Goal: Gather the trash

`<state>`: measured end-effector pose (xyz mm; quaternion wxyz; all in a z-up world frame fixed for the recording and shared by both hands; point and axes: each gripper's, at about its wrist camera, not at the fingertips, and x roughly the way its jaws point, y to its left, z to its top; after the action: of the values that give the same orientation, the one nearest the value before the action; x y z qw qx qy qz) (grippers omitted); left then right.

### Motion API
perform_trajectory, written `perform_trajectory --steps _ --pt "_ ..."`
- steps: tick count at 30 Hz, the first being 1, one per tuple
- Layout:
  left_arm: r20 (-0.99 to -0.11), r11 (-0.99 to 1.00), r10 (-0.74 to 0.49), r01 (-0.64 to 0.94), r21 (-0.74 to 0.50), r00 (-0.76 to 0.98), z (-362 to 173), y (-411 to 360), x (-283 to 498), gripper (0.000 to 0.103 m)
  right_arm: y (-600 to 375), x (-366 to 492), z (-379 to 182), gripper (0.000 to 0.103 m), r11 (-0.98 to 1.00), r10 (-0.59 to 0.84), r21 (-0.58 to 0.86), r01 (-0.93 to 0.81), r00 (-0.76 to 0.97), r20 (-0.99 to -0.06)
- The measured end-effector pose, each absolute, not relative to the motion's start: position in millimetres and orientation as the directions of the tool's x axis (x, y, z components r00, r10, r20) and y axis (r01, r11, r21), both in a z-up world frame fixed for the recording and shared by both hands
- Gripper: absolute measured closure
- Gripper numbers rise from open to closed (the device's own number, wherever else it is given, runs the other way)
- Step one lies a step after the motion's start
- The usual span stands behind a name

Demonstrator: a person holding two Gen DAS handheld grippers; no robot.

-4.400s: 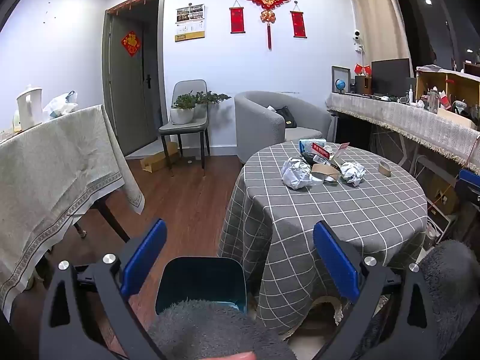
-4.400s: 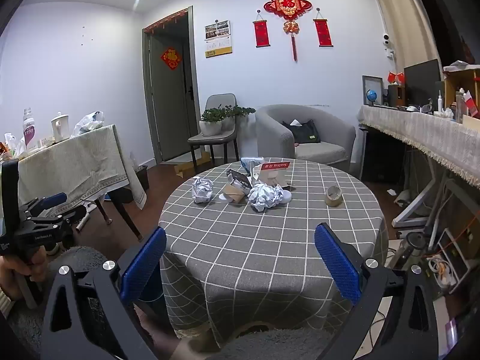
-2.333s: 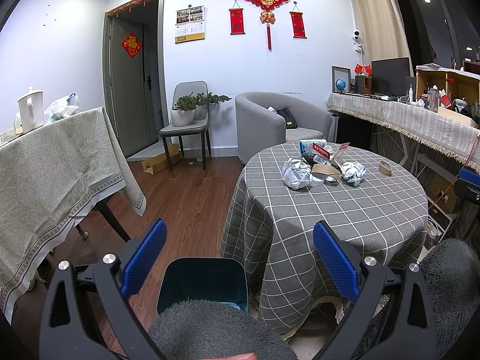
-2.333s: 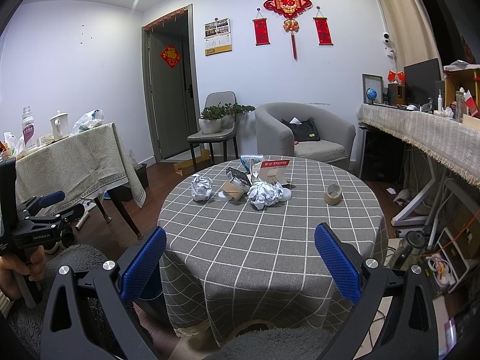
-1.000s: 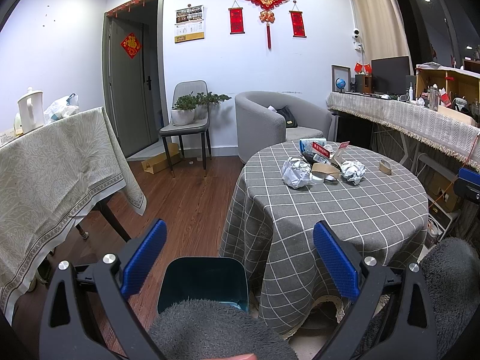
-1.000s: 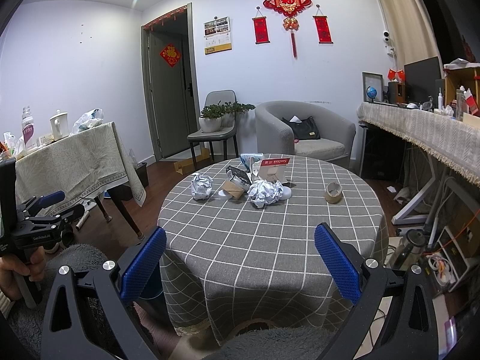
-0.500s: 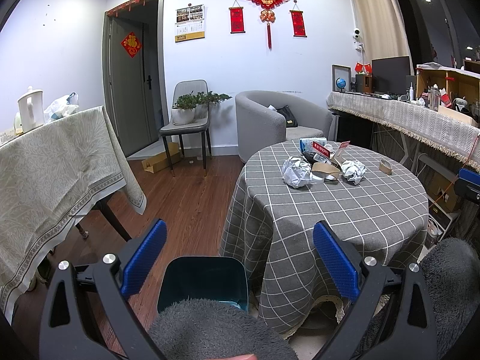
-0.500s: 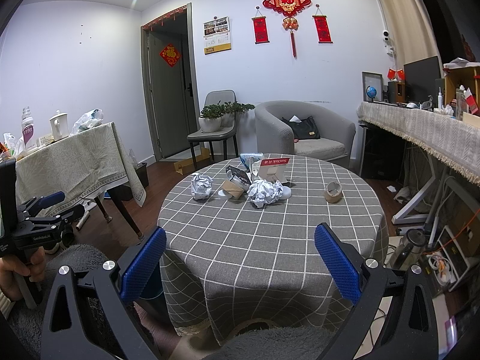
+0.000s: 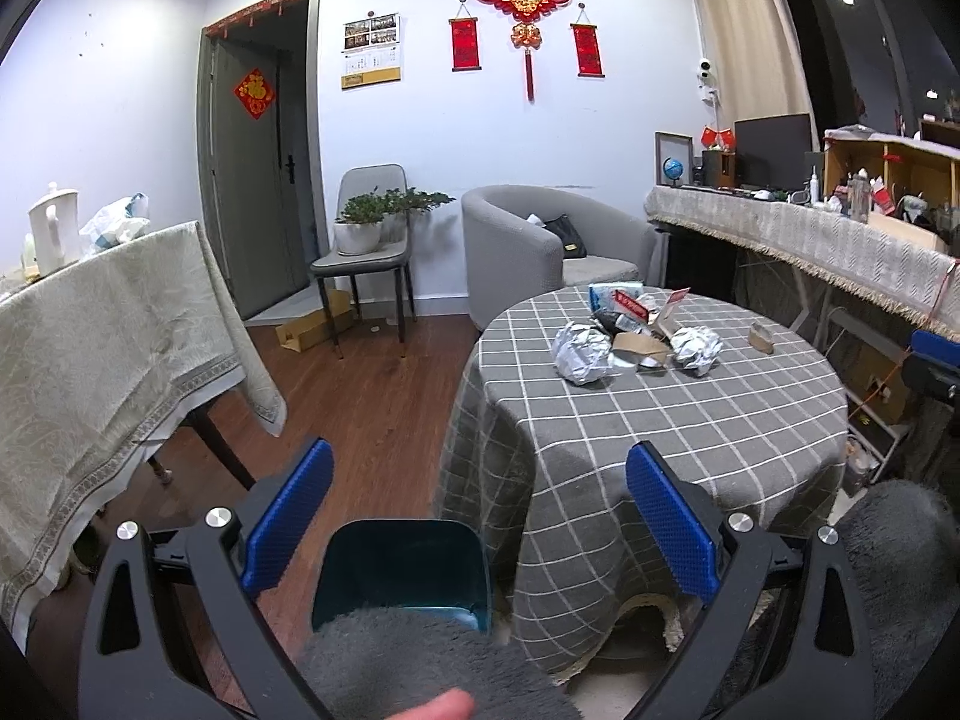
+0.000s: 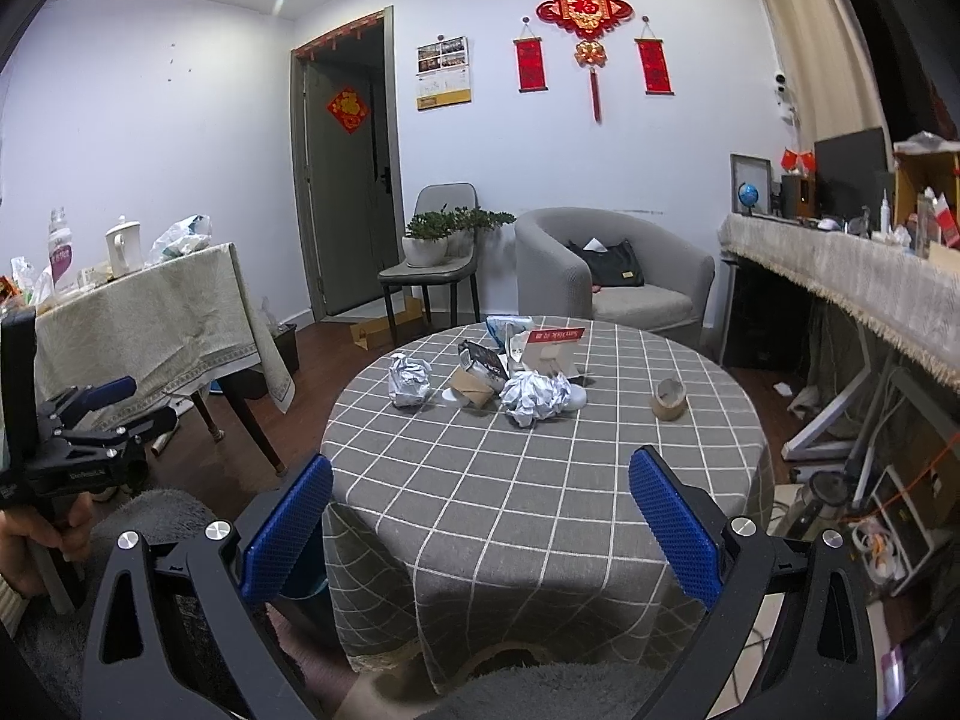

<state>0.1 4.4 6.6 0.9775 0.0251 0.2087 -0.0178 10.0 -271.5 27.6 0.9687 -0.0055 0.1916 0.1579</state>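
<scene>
Both hand-held grippers idle, nothing picked up yet.
Left hand-held gripper and right hand-held gripper both have jaws wide apart, empty, well short of the trash. Trash sits clustered mid-counter: two foil balls, a cardboard scrap, a red-labelled packet; tape roll sits apart to the right. Bin on the floor by the counter's left edge. Risks: crumpled foil likely slips or rolls from a loose pinch; the cloth could snag. Balls have no clear long axis; the packet's seems to run left-right, hard to tell.
</scene>
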Motion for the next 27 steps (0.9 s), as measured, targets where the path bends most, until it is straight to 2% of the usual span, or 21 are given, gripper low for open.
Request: perform_trajectory --steps 6,12,27 --pt "-0.415 0.998 -0.051 0.056 0.0 0.908 13 6 4 0.004 -265 22 24 0.003 0.952 0.293 0.042 -0.304 0.861 -0.415" --pt "-0.442 0.997 -0.056 0.069 0.014 0.895 16 2 17 0.004 -260 38 23 0.003 0.95 0.299 0.051 -0.309 0.846 -0.442" --pt "-0.497 0.987 -0.154 0.159 -0.034 0.854 16 -16 75 0.005 -244 115 19 0.003 0.948 0.294 0.048 -0.313 0.814 -0.501"
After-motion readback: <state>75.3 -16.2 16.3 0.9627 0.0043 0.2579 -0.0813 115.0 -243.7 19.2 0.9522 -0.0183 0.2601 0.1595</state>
